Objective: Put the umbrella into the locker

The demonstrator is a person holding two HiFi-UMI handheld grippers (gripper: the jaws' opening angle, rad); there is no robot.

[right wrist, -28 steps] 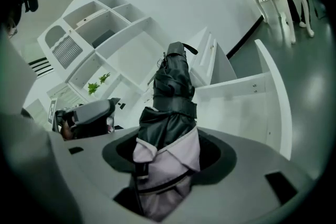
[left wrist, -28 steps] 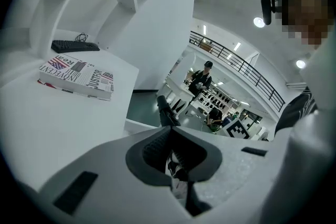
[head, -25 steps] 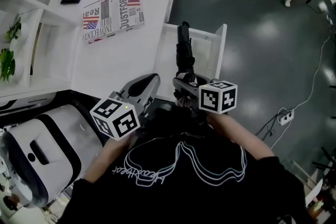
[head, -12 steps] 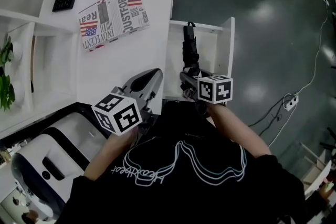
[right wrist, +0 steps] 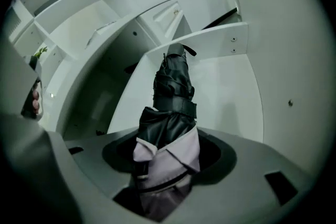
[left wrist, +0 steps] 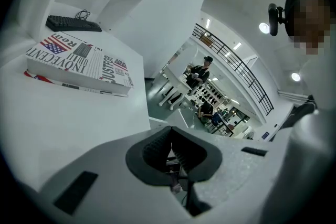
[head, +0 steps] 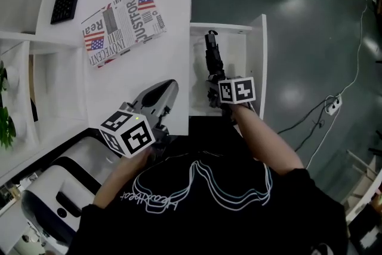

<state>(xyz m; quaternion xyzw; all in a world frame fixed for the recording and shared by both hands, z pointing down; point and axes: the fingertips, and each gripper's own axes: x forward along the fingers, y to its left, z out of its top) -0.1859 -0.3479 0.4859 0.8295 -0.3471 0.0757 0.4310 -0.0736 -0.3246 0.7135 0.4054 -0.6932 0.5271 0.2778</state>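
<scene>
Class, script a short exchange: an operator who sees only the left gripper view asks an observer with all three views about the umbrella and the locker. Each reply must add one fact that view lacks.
Operator: I see the left gripper shut and empty, a desk and a book. Where is the umbrella?
Observer: The right gripper is shut on the folded umbrella.
Operator: Is it at the locker?
Observer: Yes. In the head view the umbrella points into the open white locker beside the desk, not yet released.
</scene>
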